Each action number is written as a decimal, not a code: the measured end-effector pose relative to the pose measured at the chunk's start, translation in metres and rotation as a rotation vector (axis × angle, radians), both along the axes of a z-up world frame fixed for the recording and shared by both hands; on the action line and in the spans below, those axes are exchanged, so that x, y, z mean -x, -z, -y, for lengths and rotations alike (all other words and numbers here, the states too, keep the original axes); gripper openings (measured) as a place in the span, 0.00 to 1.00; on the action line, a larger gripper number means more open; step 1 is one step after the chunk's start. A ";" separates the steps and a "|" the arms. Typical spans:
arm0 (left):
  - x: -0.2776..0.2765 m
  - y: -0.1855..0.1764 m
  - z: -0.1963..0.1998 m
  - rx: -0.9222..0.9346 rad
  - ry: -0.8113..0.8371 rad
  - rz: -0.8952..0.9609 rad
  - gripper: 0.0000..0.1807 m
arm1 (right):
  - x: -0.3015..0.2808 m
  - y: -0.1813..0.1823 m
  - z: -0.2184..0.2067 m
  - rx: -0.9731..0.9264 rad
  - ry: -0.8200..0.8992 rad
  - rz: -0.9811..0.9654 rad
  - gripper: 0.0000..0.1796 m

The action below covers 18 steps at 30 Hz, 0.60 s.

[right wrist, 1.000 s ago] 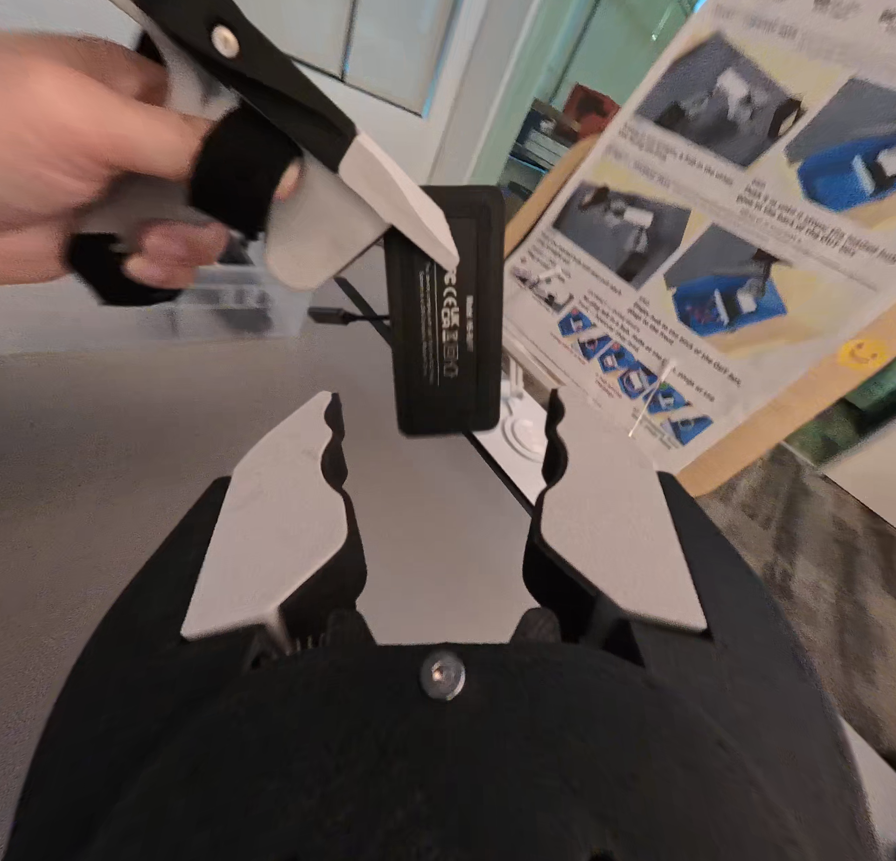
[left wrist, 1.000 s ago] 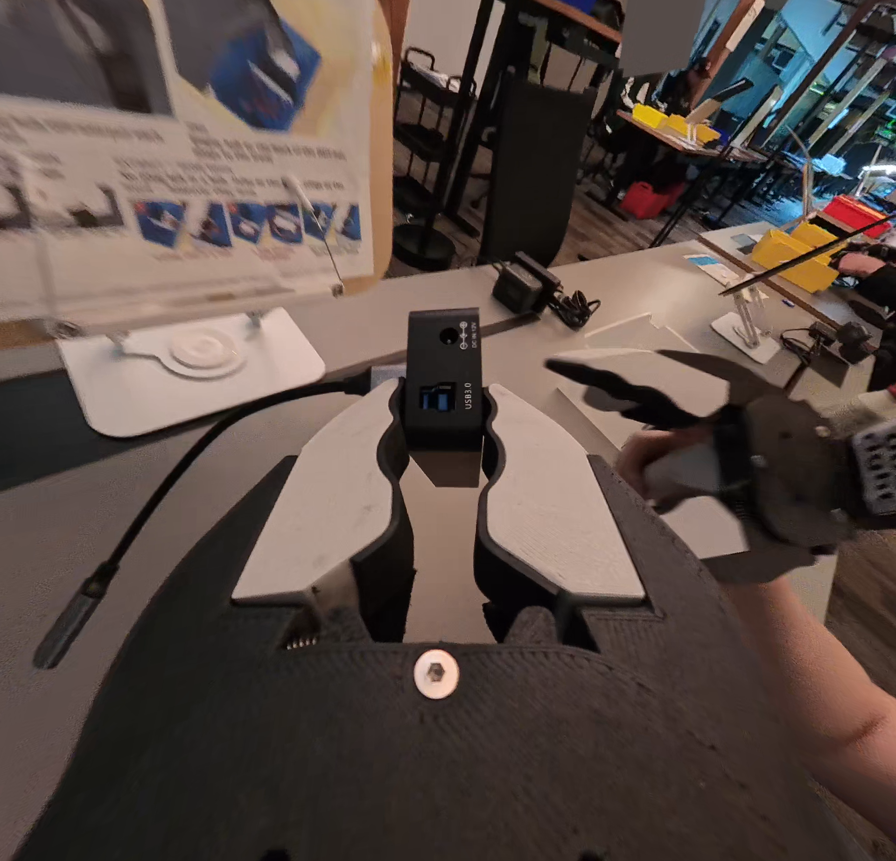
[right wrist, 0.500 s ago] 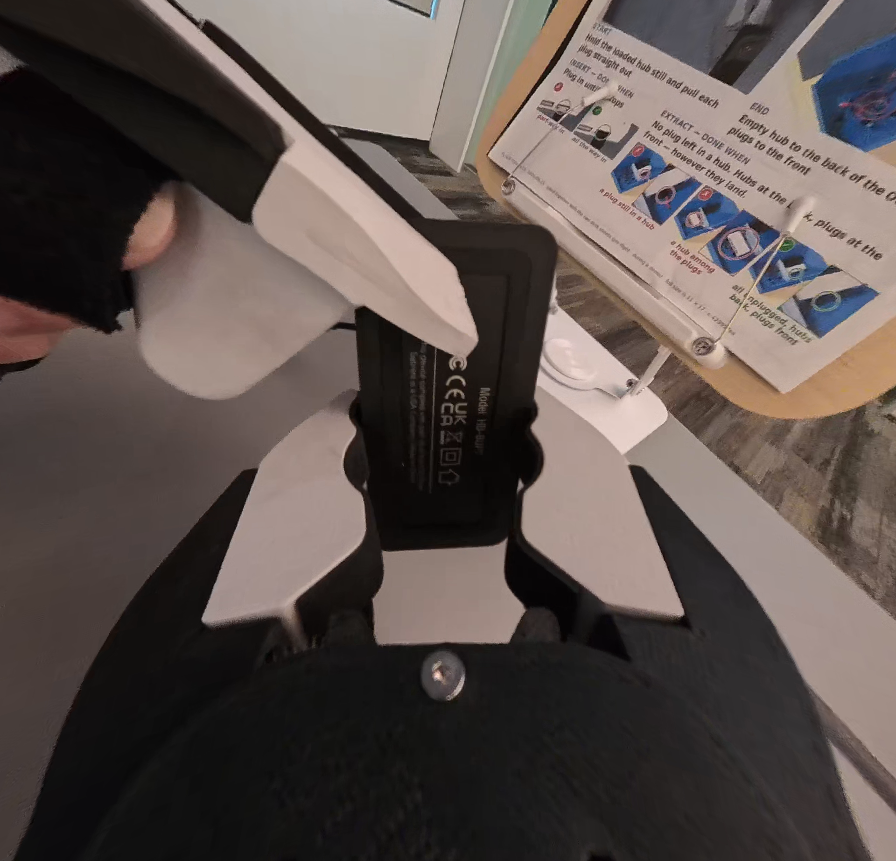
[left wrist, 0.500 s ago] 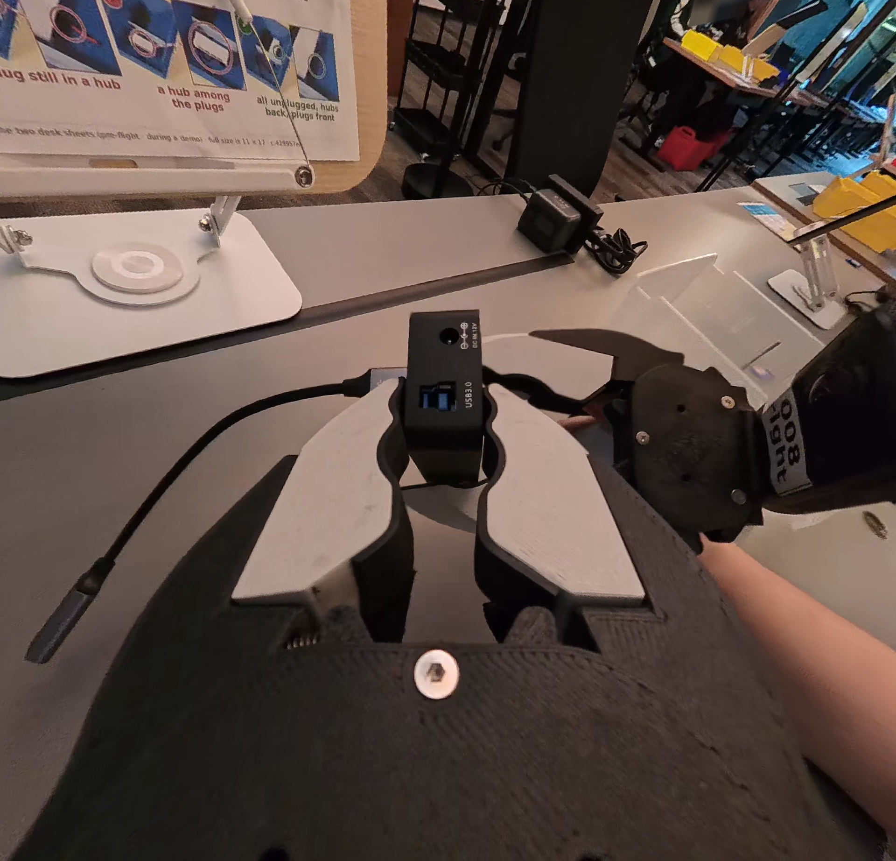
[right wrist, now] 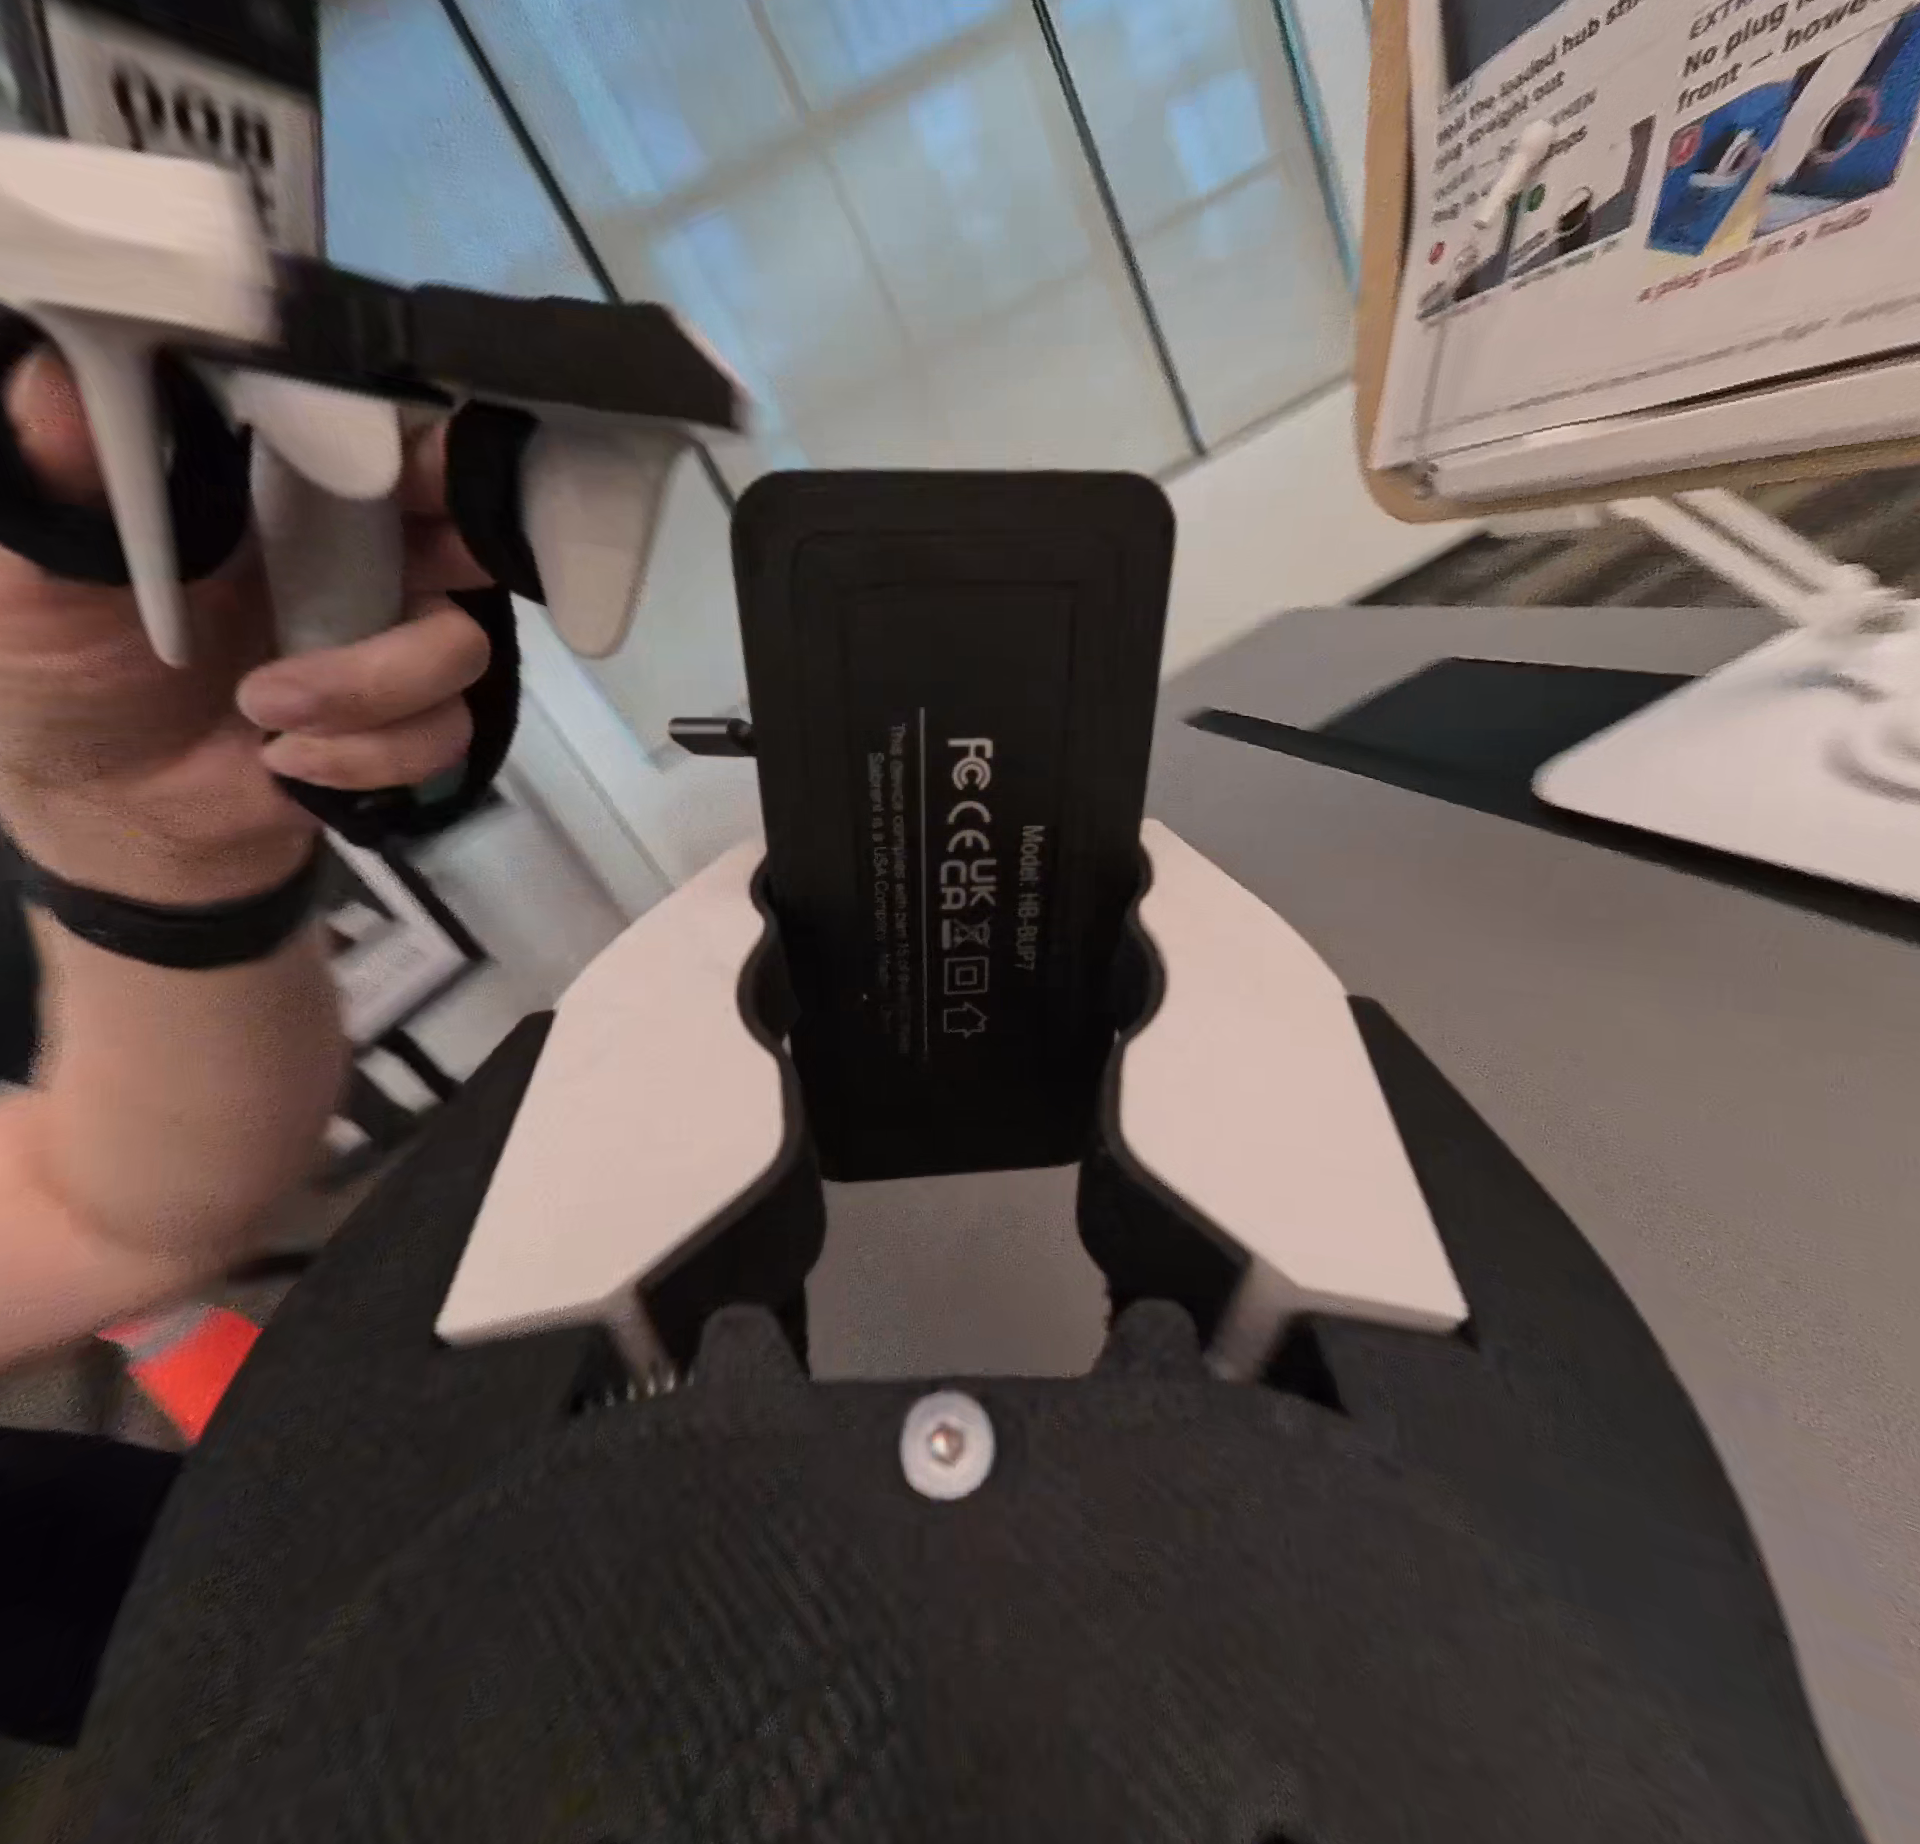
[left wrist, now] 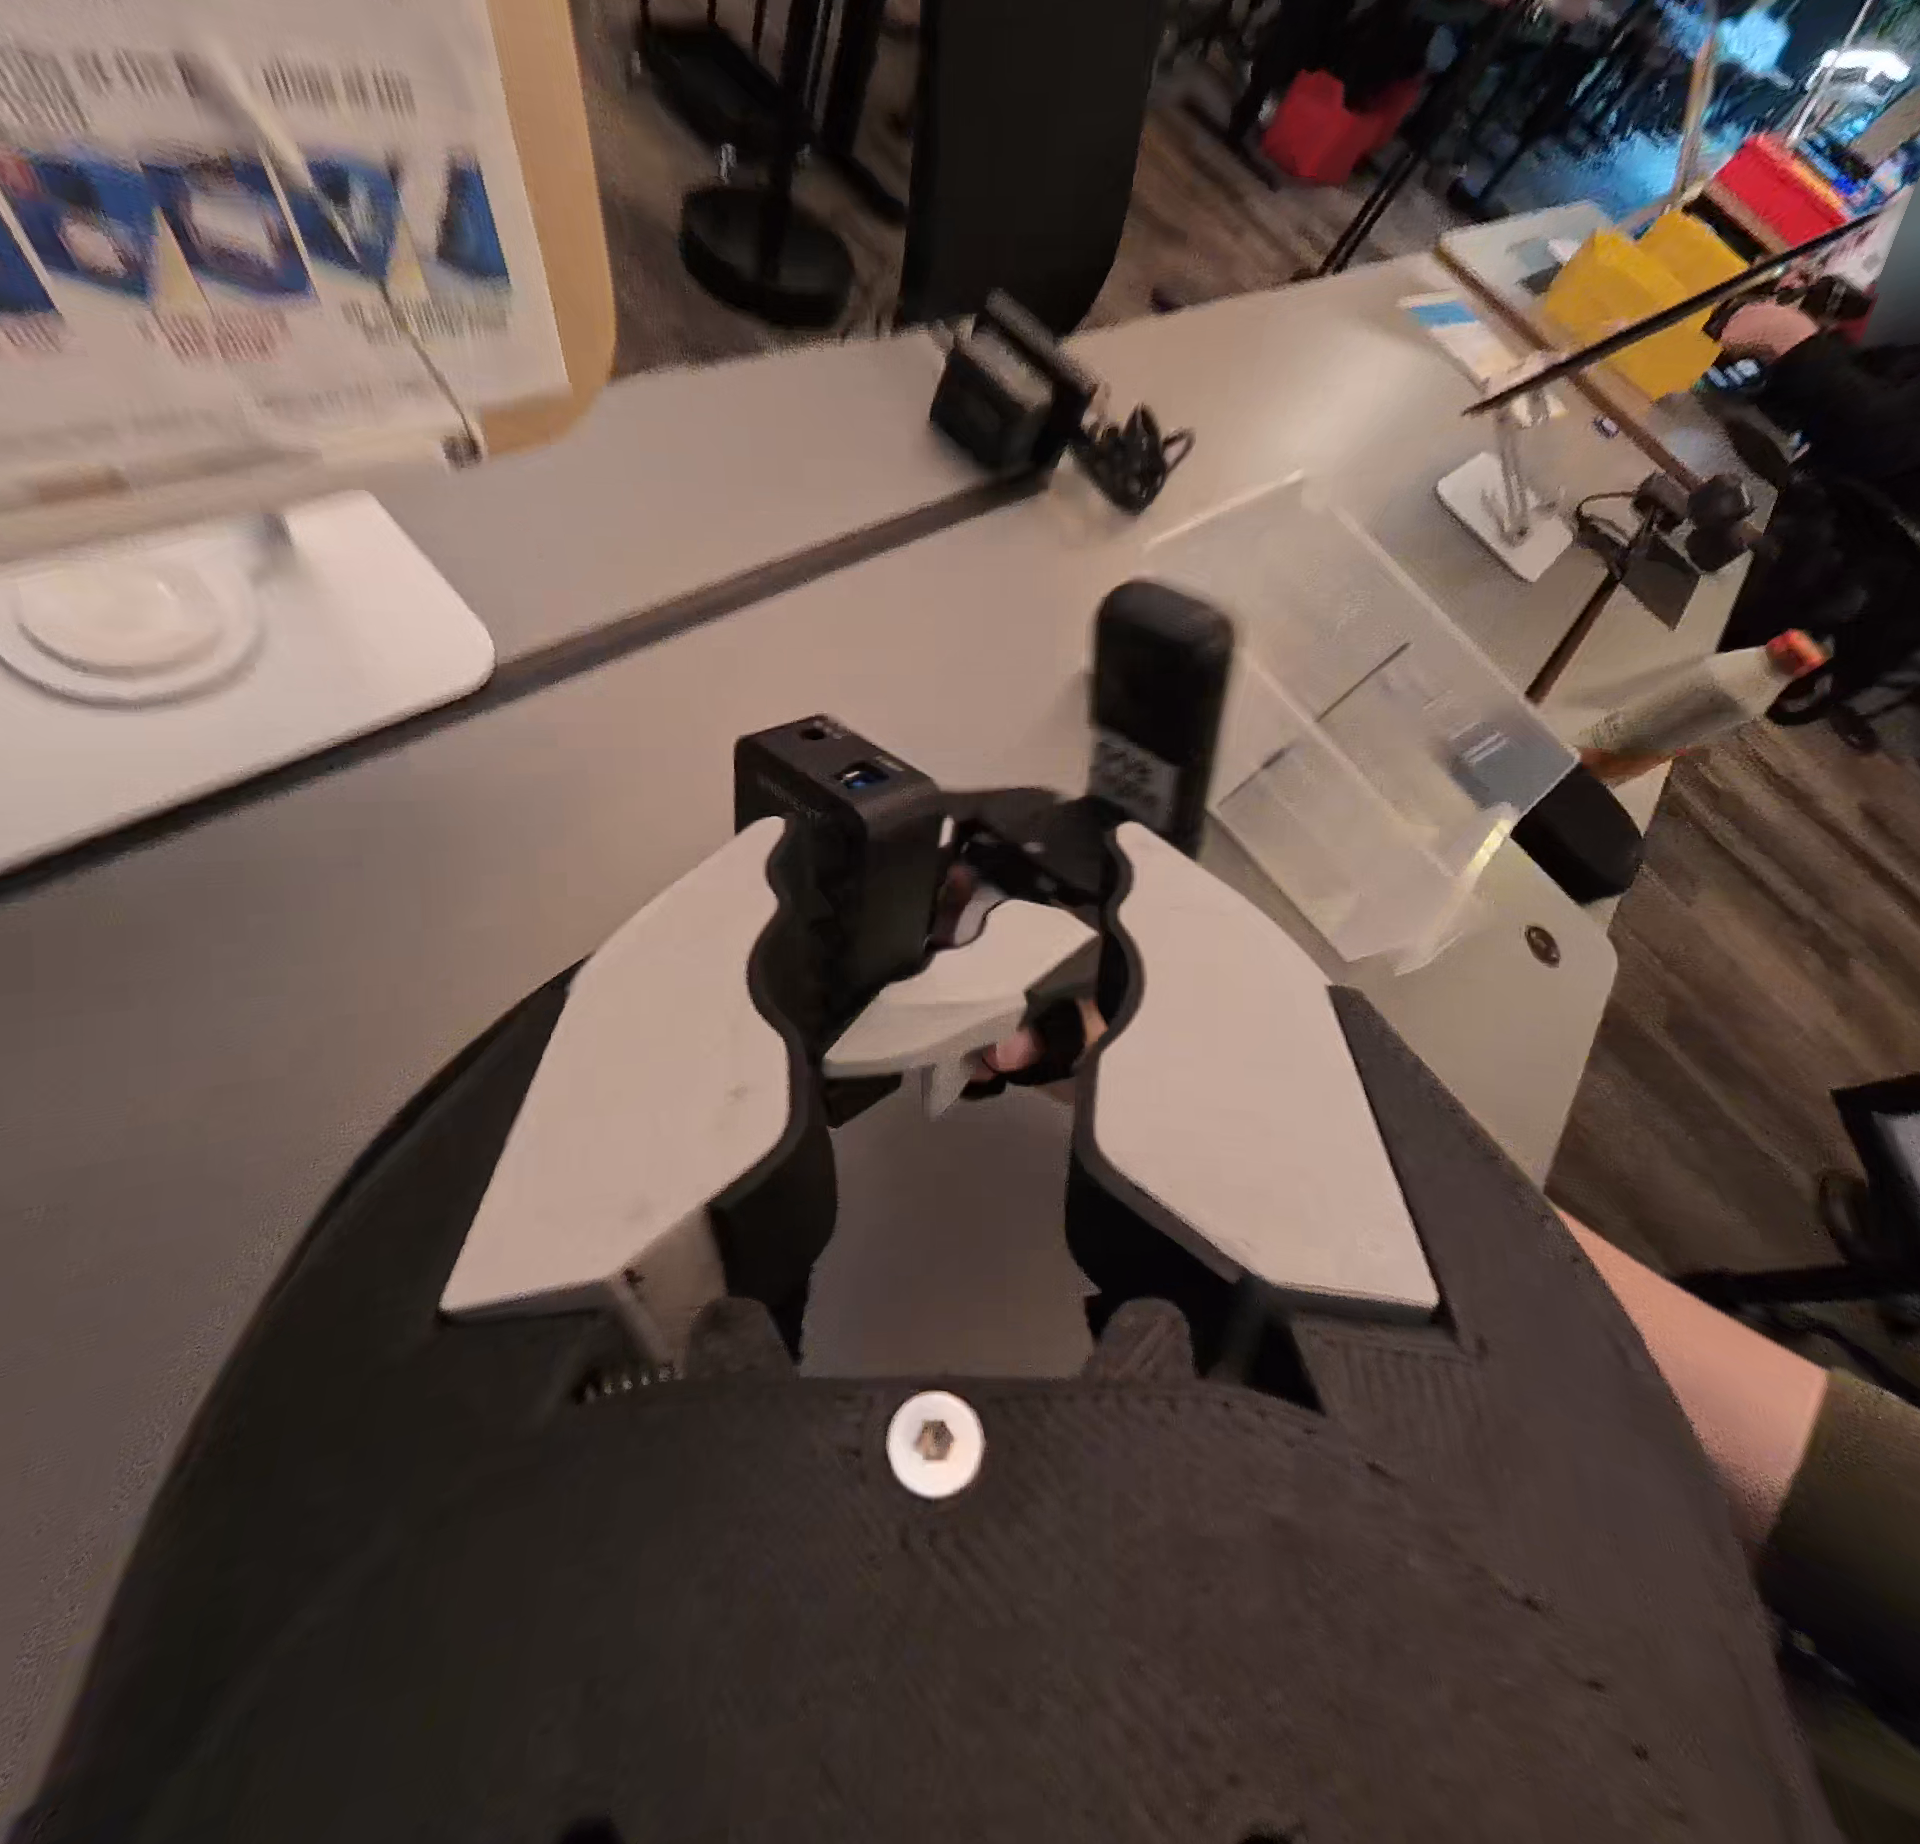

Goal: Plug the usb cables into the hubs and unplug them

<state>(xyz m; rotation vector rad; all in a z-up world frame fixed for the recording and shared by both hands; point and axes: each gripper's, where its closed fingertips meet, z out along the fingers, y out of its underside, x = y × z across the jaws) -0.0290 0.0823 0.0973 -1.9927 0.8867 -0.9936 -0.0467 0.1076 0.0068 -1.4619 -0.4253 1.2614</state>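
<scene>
The black USB hub [right wrist: 956, 755] stands upright in my right gripper [right wrist: 954, 859], which is shut on its lower half, with the labelled underside facing the camera. A dark cable plug [right wrist: 712, 734] sticks out behind the hub's left edge. In the left wrist view the hub [left wrist: 842, 838] shows its blue port on top. It sits between the spread fingers of my left gripper [left wrist: 945, 849], which is open. The right gripper's fingers [left wrist: 935, 1025] grip the hub from below. In the right wrist view the left gripper's handle and a hand [right wrist: 343, 506] are off to the hub's left.
An instruction board [left wrist: 260, 236] on a white stand base [left wrist: 208, 631] stands at the back left of the grey table [left wrist: 260, 963]. A black power adapter [left wrist: 997, 402], a clear acrylic stand [left wrist: 1351, 651] and a black rounded device [left wrist: 1158, 693] lie behind the hub. The table's edge runs along the right.
My right gripper closed on the hub from below. My left gripper opened and let go of the hub. The hub's cable no longer shows in the left wrist view.
</scene>
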 end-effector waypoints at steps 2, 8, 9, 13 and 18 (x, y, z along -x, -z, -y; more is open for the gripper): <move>0.016 -0.037 0.014 -0.130 -0.030 0.052 0.33 | -0.005 -0.013 0.005 0.027 -0.076 -0.171 0.33; 0.087 -0.066 0.062 -0.298 -0.170 0.340 0.37 | -0.020 -0.066 0.042 -0.128 -0.288 -0.483 0.33; 0.099 -0.067 0.071 -0.302 -0.180 0.422 0.36 | -0.018 -0.069 0.045 -0.143 -0.291 -0.473 0.33; 0.155 -0.061 0.082 -0.366 -0.322 0.562 0.39 | -0.011 -0.069 0.043 -0.136 -0.253 -0.436 0.34; 0.223 -0.059 0.072 -0.423 -0.509 0.665 0.39 | -0.021 -0.060 0.035 -0.102 -0.259 -0.510 0.33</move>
